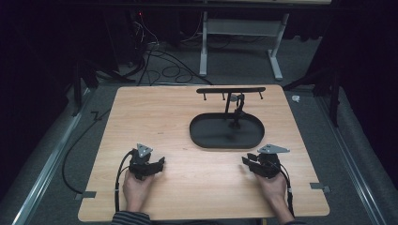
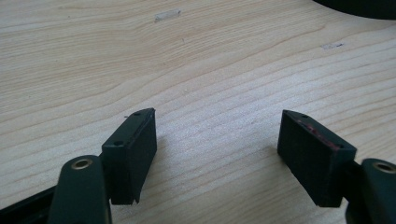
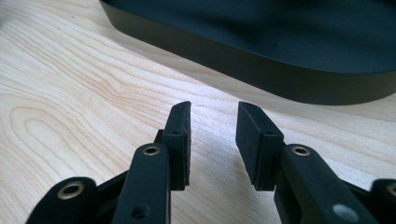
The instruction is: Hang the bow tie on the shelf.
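A black oval tray (image 1: 198, 137) lies on the wooden table (image 1: 155, 117), right of centre. In it stands a black T-shaped rack (image 1: 230, 90) with small pegs hanging from its crossbar. My left gripper (image 1: 161, 162) rests near the front left, held by a hand, pointing right. Its jaws (image 2: 217, 116) are wide open over bare wood, with a sliver of the tray (image 2: 359, 7) at the top right. My right gripper (image 1: 246, 161) sits at the front right, just short of the tray. Its jaws (image 3: 214, 108) stand a little apart with nothing between them, facing the tray wall (image 3: 261, 70).
Grey tape tabs mark the table's front-left edge (image 1: 88, 194) and front-right edge (image 1: 320, 187). Cables (image 1: 159, 65) and a white table frame (image 1: 204, 42) lie on the carpet beyond the far edge. A small clear tape strip (image 2: 167, 15) is stuck to the wood.
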The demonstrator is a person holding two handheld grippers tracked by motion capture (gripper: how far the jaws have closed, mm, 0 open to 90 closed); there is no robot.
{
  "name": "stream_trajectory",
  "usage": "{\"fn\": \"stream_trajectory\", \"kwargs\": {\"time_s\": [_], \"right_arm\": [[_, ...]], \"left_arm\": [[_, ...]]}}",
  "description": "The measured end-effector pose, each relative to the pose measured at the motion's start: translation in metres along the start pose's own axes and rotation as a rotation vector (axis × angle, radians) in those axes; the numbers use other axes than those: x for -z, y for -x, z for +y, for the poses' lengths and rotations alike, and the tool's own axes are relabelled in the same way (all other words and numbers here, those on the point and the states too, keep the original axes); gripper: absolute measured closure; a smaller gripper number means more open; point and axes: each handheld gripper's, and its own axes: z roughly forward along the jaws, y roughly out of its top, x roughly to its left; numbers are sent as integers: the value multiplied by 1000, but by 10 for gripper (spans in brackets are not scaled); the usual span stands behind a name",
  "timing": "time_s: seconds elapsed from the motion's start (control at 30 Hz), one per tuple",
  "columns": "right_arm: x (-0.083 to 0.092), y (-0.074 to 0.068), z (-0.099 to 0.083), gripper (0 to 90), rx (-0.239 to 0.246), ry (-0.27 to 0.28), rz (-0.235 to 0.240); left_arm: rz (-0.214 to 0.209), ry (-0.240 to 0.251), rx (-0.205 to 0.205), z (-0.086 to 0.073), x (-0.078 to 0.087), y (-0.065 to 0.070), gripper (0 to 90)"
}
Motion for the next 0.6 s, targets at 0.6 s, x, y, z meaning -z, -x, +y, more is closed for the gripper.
{"fn": "stream_trajectory", "kwargs": {"time_s": [0.6], "right_arm": [[-9, -13, -7, 590, 106, -31, -76]], "left_arm": [[2, -1, -3, 0, 0, 0, 288]]}}
